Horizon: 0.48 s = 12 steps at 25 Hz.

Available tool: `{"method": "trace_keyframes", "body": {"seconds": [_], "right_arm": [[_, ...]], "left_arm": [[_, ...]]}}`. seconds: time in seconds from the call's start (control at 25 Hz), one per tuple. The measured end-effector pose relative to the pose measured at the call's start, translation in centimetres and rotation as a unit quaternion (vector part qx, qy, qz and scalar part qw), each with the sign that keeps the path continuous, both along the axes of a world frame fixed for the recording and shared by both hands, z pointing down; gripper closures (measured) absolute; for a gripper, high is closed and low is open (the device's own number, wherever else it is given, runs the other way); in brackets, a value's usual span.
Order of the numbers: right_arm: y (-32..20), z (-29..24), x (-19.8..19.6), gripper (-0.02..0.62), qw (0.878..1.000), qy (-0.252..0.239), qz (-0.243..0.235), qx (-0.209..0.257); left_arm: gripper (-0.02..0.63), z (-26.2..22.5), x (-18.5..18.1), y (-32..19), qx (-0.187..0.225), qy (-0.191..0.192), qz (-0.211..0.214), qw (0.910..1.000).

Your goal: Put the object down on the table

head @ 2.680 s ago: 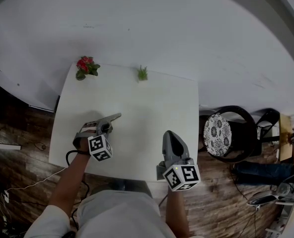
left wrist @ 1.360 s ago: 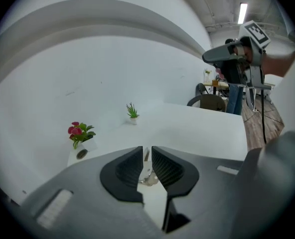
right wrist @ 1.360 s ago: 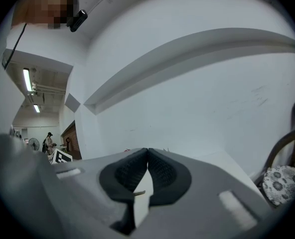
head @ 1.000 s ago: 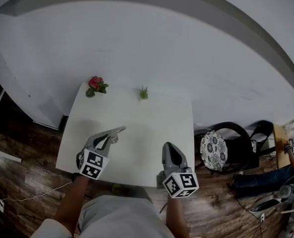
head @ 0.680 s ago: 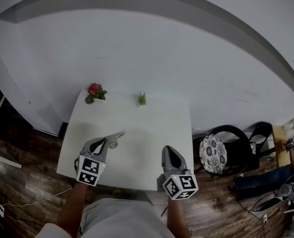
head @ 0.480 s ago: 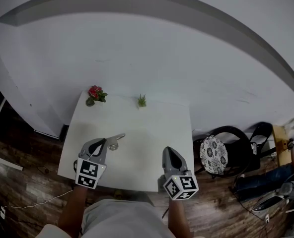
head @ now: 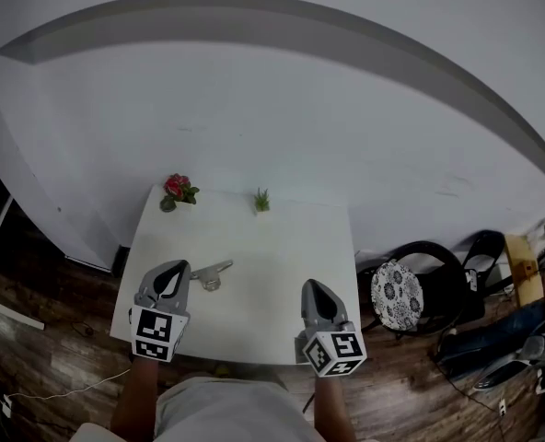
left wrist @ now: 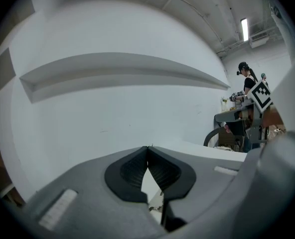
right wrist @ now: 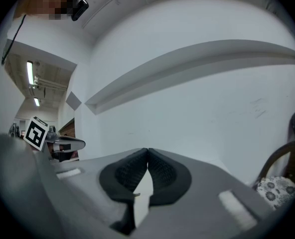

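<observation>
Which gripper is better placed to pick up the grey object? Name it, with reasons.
Left. The left gripper sits right beside the grey object lying on the table; the right gripper is farther off. Both have jaws shut and empty, so either must open first.

The square white table (head: 272, 238) has a smooth, matt top, and the small silvery-grey object (head: 211, 273) on it looks like dull metal. The left gripper (left wrist: 147, 148) and right gripper (right wrist: 147, 150) are smooth matt grey plastic with black, finely ribbed pads (left wrist: 130, 172). The floor (head: 52, 330) is dark grained wood planking, and the round chair seat (head: 399, 295) is flower-printed cloth.
</observation>
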State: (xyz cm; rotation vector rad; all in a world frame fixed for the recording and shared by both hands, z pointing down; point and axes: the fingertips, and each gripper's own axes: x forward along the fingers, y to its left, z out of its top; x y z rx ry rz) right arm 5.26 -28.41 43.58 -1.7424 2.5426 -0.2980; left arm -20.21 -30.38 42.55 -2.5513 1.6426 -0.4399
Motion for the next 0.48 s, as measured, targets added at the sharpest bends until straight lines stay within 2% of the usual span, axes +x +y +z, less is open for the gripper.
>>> {"method": "trace_keyframes", "body": {"seconds": [0.16, 0.48], "right_arm": [[0.4, -0.1, 0.1, 0.592, 1.0, 0.008, 0.004, 0.003], [0.1, -0.7, -0.2, 0.592, 1.0, 0.012, 0.007, 0.01]], "left_arm": [[0.597, -1.1, -1.2, 0.5, 0.008, 0.026, -0.011, 0.9996], [0.598, -2.9, -2.0, 0.5, 0.033, 0.04, -0.01, 0.9986]]}}
